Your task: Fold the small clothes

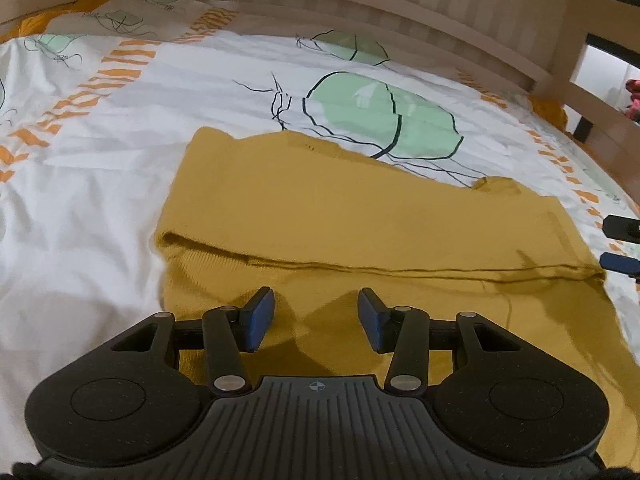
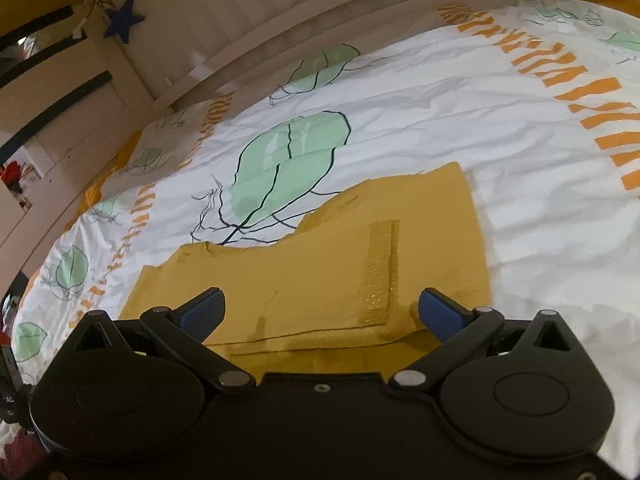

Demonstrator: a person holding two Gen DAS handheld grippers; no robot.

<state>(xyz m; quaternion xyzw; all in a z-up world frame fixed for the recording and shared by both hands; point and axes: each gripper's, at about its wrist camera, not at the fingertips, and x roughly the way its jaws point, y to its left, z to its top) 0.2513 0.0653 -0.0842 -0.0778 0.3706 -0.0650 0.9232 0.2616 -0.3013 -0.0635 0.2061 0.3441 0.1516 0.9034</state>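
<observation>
Left wrist view: the left gripper (image 1: 316,316) hovers low over the near part of a mustard-yellow knit garment (image 1: 340,216), jaws partly apart, nothing between the blue pads (image 1: 260,320); whether the tips brush the fabric is hard to say from this angle. The garment lies flat on a white bedsheet (image 1: 100,168) printed with green leaves and orange stripes, its upper layer folded over so a long fold edge (image 1: 400,268) runs across just ahead of the fingertips. At the far right edge the right gripper's two finger tips (image 1: 620,244) poke in near the garment's right end. A wooden bed rail (image 1: 400,12) curves behind.

Right wrist view: the right gripper (image 2: 320,312) has its jaws spread wide (clearly wider than the left), holding nothing, pads over the garment's near fold. The yellow garment (image 2: 320,272) sits mid-sheet, a glittery ribbed band (image 2: 380,272) showing. A blue star (image 2: 122,20) hangs on the wooden frame.
</observation>
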